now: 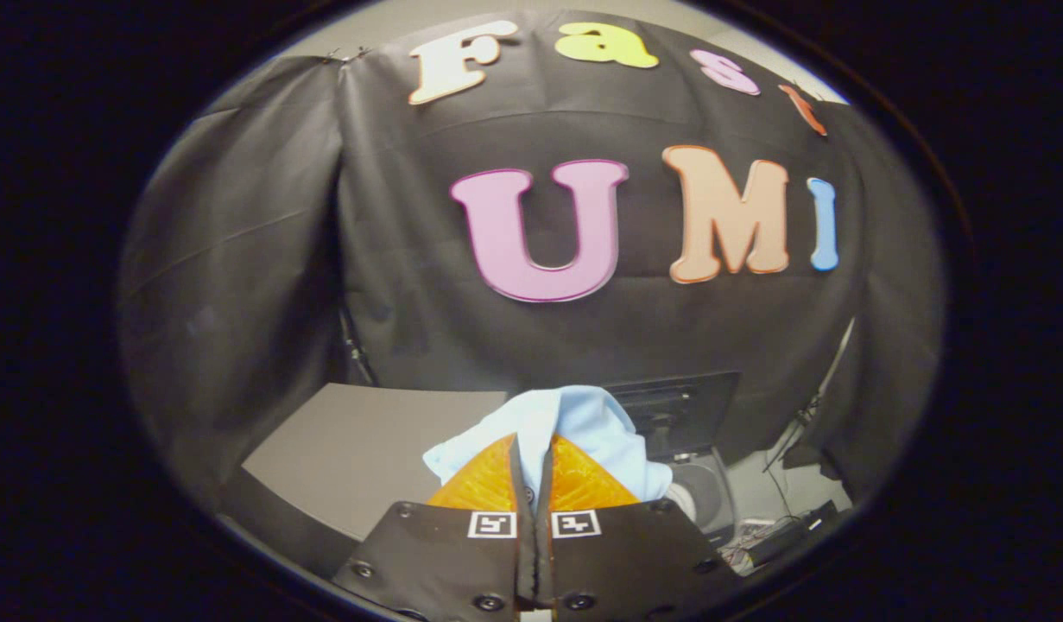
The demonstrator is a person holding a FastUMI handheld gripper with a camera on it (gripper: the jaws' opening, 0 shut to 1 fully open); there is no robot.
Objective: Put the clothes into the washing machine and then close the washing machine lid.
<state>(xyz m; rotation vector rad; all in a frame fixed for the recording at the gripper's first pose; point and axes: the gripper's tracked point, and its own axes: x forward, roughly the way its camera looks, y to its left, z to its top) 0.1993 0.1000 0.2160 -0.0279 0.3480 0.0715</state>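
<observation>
Gripper (533, 453) nearly closed: its 2 fingers stood pressed together with a thin fold of light-blue cloth (583, 423) pinched in the narrow slit between them. The cloth bunched up over and ahead of the fingertips and draped down past the right finger. It was held raised, in front of the booth wall.

Washer: a grey flat-topped box (358, 449) lay below and to the left of the fingers, beyond the gripper body. No opening or drum could be seen, so its contents could not be told. Whether this box was the washer was not certain.

Behind the cloth, to the right, stood a dark panel (686, 406), partly hidden. Below it was a round grey part (699, 492), also cut off by cloth and gripper. Cables (781, 536) lay on the floor further right, hard to make out.
</observation>
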